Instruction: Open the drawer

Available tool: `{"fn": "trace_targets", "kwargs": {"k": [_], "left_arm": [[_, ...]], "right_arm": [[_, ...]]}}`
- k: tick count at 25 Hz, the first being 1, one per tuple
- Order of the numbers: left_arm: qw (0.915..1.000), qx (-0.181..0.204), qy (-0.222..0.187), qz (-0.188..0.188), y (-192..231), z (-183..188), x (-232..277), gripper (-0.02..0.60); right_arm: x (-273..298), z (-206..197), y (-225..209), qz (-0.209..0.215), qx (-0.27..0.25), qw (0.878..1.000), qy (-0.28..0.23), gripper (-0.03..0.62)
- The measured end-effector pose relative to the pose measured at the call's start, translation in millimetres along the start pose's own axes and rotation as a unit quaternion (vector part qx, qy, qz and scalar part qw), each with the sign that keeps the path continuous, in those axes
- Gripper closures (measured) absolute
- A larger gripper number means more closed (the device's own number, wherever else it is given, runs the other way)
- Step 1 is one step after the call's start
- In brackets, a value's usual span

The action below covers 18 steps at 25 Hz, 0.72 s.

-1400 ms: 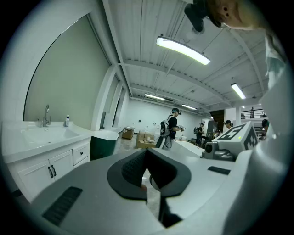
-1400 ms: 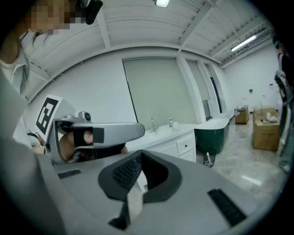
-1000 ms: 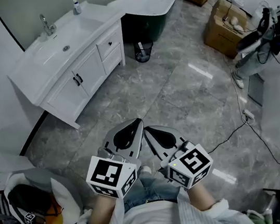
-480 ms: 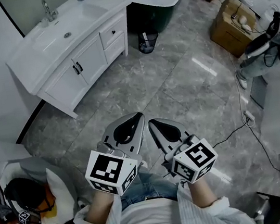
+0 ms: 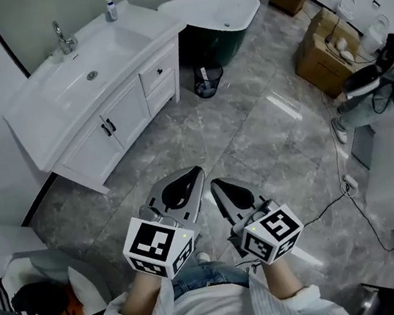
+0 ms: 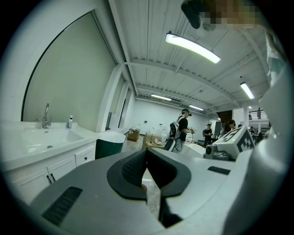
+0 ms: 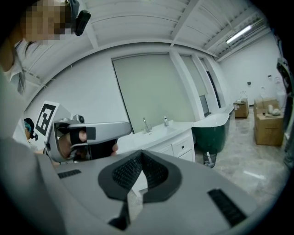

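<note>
— grey marble floor, a bathroom showroom. how do the grippers stand?
— left gripper [image 5: 194,174] and right gripper [image 5: 215,185] each have jaws pressed together on nothing, side by side before the person's waist.
— and the drawer?
— drawer [image 5: 152,68] sits flush in the white vanity [image 5: 42,118], beside the cabinet doors, well apart from both grippers. nothing done yet, i'd judge: approach, grip on the knob [image 5: 159,71], and pull all remain.

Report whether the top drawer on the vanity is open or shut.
Shut: the drawer sits flush with the cabinet front.
</note>
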<state>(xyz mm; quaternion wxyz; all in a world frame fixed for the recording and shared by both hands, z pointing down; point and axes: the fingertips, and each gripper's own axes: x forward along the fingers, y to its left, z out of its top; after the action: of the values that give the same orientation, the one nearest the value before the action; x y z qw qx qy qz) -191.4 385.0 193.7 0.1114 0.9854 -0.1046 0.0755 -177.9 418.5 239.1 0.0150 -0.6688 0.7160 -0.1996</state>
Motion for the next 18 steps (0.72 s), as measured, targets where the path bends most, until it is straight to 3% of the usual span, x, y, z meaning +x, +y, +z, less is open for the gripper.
{"fn": "trace_targets", "kwargs": {"k": [11, 18], "left_arm": [[1.0000, 0.009, 0.001, -0.002, 106, 38, 60, 0.566], [0.9999, 0.012, -0.003, 0.010, 152, 47, 76, 0.566]], "right_arm": [[111, 47, -48, -0.009, 0.000, 1.000, 0.002, 0.591], [151, 59, -67, -0.018, 0.007, 1.000, -0.002, 0.591]]}}
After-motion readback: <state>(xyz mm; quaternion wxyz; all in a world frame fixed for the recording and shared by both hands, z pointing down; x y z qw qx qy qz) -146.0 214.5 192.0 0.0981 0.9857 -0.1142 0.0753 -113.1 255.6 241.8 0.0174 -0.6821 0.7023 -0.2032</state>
